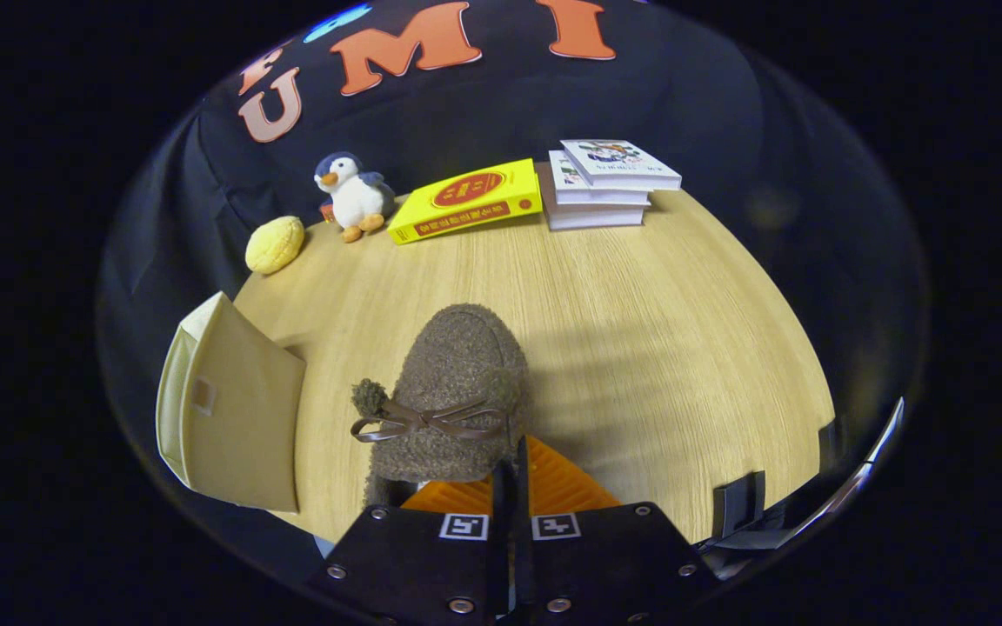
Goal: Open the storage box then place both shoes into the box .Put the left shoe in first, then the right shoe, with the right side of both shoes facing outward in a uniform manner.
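Observation:
A brown fuzzy shoe [457, 374] with a thin brown bow and a pompom hangs just ahead of my fingers, toe pointing away from me. My gripper [511, 465] is shut on the shoe's rear edge, its orange fingers [553, 487] pressed almost together. The shoe casts a shadow to its right on the wooden table [640, 330]. The beige storage box [240, 426] stands to the left of the shoe, at the table's edge, showing a flat face with a small tab. I cannot tell whether that box is open.
Along the far edge of the table lie a yellow bun-shaped toy [275, 244], a plush penguin [353, 196], a yellow book [466, 202] and a stack of white books [605, 183]. Bare wood stretches to the right of the shoe.

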`<move>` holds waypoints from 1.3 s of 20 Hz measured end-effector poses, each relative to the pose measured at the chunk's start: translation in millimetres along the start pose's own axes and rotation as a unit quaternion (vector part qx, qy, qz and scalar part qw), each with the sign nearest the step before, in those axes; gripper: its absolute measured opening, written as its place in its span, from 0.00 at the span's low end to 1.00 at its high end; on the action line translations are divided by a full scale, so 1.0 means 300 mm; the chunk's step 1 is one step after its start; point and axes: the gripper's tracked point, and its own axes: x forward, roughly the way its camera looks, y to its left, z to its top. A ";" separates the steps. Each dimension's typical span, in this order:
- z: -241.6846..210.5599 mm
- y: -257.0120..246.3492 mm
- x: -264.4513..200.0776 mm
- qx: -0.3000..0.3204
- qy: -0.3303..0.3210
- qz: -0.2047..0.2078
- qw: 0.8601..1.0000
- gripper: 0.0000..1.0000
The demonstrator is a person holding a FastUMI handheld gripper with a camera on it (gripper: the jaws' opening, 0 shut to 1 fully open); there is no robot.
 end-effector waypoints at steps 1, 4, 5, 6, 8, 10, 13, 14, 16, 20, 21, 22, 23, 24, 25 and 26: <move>0.028 0.038 -0.040 0.000 -0.007 0.004 1.000 0.04; 0.092 0.169 -0.142 -0.004 -0.017 0.016 1.000 0.04; 0.109 0.218 -0.167 -0.006 -0.019 0.022 1.000 0.04; 0.121 0.272 -0.190 -0.010 -0.019 0.029 0.999 0.04; 0.142 0.384 -0.222 -0.021 -0.021 0.043 0.999 0.04; 0.154 0.500 -0.235 -0.037 -0.021 0.058 0.997 0.04; 0.148 0.664 -0.238 -0.060 -0.018 0.077 0.995 0.04; 0.140 0.721 -0.232 -0.063 -0.013 0.084 0.994 0.04; 0.113 0.818 -0.224 -0.067 -0.001 0.098 0.993 0.04; 0.071 0.988 -0.191 -0.083 0.012 0.115 0.990 0.04; 0.062 1.016 -0.174 -0.089 0.013 0.116 0.989 0.04; 0.049 1.041 -0.158 -0.095 0.016 0.115 0.989 0.04; 0.032 1.059 -0.137 -0.099 0.022 0.112 0.989 0.04; 0.015 1.073 -0.115 -0.101 0.030 0.108 0.989 0.04; -0.003 1.086 -0.093 -0.103 0.036 0.104 0.989 0.04; -0.014 1.093 -0.073 -0.110 0.038 0.098 0.988 0.04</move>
